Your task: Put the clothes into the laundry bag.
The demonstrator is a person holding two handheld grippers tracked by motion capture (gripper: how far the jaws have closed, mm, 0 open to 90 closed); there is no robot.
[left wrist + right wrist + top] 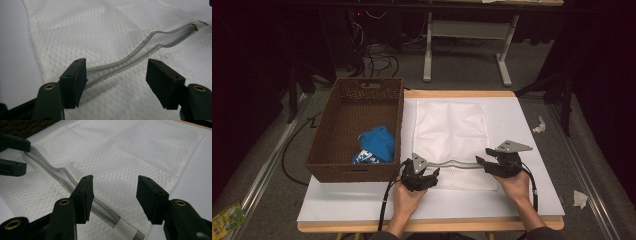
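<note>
Nearest the person, both hands rest on the white table (362, 200), each holding a gripper at the near edge of a white mesh laundry bag (451, 127) that lies flat across the middle of the board; the left gripper (424, 175) sits at the left end of the bag's grey zipper (457, 163), its jaws standing apart with the zipper's end running up beside the inner face of one pad (81, 75), nothing pinched between them; the right gripper (486, 161) is at the zipper's other end, jaws likewise apart, the band passing just under one pad (86, 195) and on toward a small white tab (126, 226) at the bag's corner; one gripper at each end looks like a set-up for holding the bag steady while the mouth is worked open, since the zipper already gapes and bows in the middle; beyond the zipper the mesh lies smooth with fold creases; to the left, touching the board's edge, stands a brown woven basket (343, 105) with a blue cloth (377, 144) in its near corner, probably what is meant to go into the bag.
</note>
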